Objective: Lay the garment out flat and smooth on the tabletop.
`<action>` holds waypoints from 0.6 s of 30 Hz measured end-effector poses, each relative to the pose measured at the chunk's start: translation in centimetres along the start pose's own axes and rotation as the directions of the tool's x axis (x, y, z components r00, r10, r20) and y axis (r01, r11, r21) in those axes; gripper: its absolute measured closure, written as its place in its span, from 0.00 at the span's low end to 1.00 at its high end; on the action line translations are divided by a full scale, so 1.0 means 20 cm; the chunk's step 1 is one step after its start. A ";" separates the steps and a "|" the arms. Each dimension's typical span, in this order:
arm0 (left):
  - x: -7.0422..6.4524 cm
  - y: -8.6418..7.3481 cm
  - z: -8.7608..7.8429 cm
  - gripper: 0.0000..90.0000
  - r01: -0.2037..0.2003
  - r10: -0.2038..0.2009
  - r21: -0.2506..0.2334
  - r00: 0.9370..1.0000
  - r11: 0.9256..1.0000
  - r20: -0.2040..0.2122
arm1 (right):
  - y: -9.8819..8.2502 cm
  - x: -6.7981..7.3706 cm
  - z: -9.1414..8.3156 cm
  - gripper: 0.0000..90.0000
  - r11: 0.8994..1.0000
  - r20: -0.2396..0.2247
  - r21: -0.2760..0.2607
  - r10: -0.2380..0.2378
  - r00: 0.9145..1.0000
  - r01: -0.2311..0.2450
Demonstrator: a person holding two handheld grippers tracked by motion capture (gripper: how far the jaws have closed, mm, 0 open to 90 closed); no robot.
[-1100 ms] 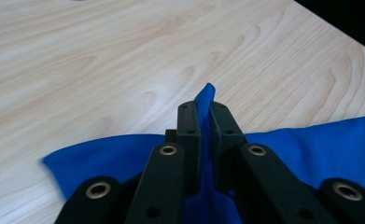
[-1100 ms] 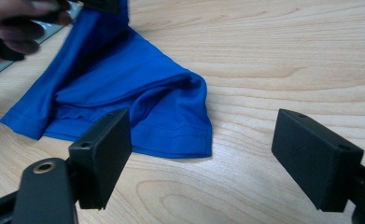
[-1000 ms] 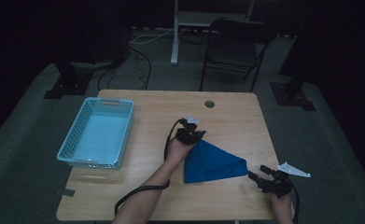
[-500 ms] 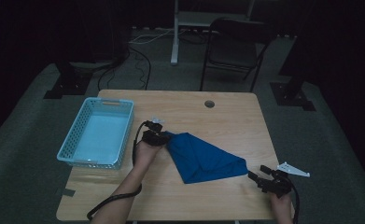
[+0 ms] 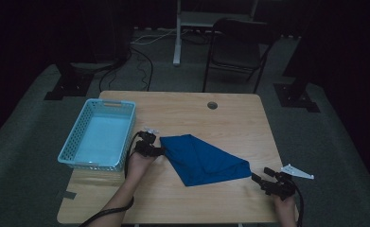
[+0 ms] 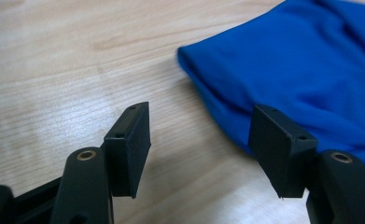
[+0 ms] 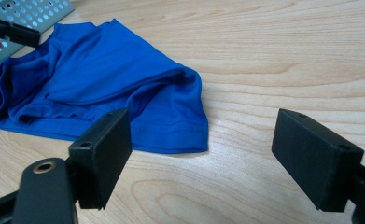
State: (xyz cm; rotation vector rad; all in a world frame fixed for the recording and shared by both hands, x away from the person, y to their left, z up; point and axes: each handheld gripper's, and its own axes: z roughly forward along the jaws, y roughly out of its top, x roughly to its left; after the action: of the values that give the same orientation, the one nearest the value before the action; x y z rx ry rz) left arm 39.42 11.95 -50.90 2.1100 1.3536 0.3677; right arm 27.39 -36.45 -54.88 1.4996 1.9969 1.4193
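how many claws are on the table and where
2. The left claw sits by the blue cloth at its basket-side edge, jaws just opened, nothing between them. The right claw rests near the table's front right corner, open, just off the cloth's corner.

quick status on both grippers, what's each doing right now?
Left gripper: open, jaws have just been opening, nothing between them, beside the blue cloth.
Right gripper: open, holding nothing, short of the cloth's near corner.

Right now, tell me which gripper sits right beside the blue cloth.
The left gripper, next to the basket: its open jaws are at the edge of the blue cloth. The right gripper lies apart, near the table's corner.
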 end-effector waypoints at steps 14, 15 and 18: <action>-0.45 0.11 -0.06 0.42 -0.178 0.184 -0.047 0.950 0.983 0.254 | 0.11 0.12 0.03 0.22 0.997 -0.015 0.034 -0.072 0.997 0.073; -0.45 0.12 -0.03 0.42 -0.184 0.184 -0.025 0.948 0.983 0.260 | 0.13 0.13 0.03 0.22 0.997 -0.026 0.028 -0.068 0.997 0.069; -0.46 0.12 0.02 0.42 -0.207 0.189 0.032 0.936 0.978 0.296 | 0.18 0.17 0.03 0.21 0.998 -0.059 0.010 -0.062 0.996 0.063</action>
State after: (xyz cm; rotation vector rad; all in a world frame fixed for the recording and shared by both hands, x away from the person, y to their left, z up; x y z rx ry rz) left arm 37.29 2.98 -49.00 2.2551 0.9975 0.0866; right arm 28.54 -33.28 -51.14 1.4026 2.0719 1.4442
